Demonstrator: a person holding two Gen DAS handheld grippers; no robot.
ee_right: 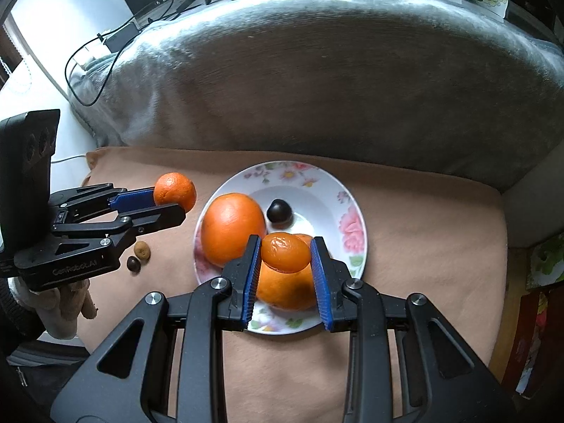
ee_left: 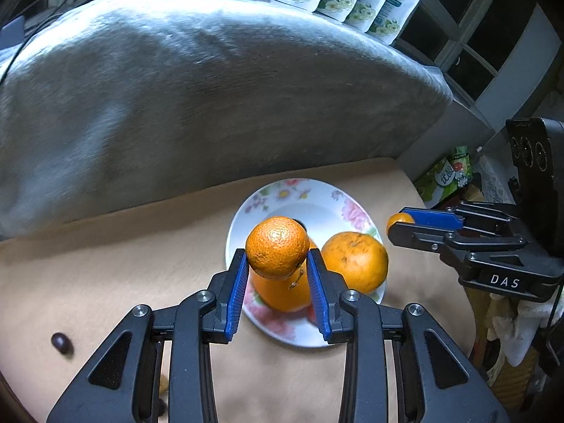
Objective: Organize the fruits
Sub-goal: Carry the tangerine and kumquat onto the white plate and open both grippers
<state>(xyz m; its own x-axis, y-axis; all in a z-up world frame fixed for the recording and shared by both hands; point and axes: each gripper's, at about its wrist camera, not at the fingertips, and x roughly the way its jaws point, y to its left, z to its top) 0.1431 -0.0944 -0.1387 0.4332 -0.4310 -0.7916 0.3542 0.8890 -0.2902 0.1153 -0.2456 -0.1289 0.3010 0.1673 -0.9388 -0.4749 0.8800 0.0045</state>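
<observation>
While both pairs of fingers pinch fruit above the floral plate (ee_right: 349, 204), the left gripper (ee_left: 276, 261) clamps a pebbly mandarin (ee_left: 277, 245) across its middle and the right gripper (ee_right: 285, 255) squeezes a small glossy kumquat (ee_right: 285, 252). Light, soft-skinned, likely slippery, so a gentle hold at the widest part suits them.

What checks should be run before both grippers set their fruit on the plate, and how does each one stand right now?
1. Left gripper clamped on the mandarin: ok.
2. Right gripper clamped on the small glossy orange fruit: ok.
3. Both fruits carried over or beside the floral plate: ok.
4. Free room on the plate: not ok, two large oranges and a dark fruit crowd it.
5. Loose small fruits left on the cushion: not ok.
6. Height above the plate: cannot tell.
</observation>
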